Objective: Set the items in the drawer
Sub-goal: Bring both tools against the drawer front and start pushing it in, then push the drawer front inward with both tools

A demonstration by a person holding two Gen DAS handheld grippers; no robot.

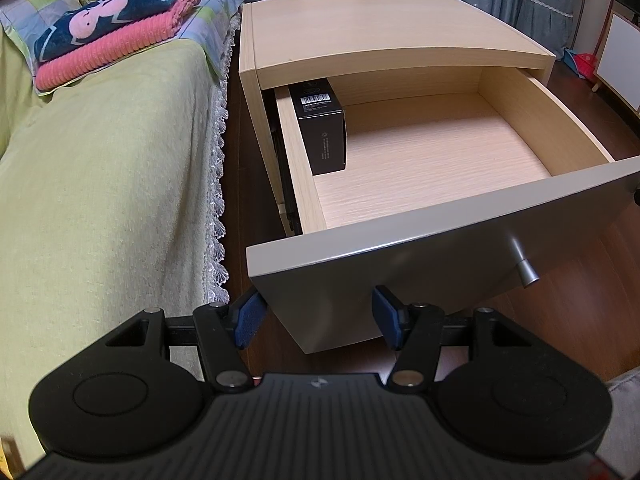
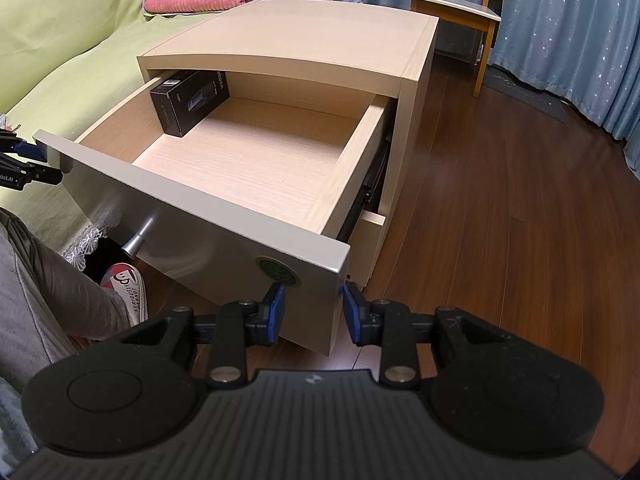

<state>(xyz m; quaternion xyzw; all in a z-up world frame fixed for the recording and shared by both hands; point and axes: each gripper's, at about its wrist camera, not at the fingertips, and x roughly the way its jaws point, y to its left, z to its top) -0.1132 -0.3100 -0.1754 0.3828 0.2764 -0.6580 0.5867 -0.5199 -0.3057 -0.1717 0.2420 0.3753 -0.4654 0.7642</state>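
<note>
Bedding first: a yellow-green woven cover [image 1: 100, 168] with a lace fringe lies at far left, folded pink ribbed and navy fleece blankets [image 1: 116, 28] stacked on it. Beside it stands a pale wood-grain nightstand [image 1: 384, 28] with a curved top. Its drawer [image 1: 420, 168] is pulled out; a matte black rectangular box [image 1: 322, 128] stands against the drawer's left wall. The smooth grey front carries a cylindrical metal knob [image 1: 524, 264]. Left gripper [image 1: 316, 320] is spread wide, empty, at the front's left corner. Right gripper [image 2: 314, 312] is likewise parted, empty, straddling the right corner.
</note>
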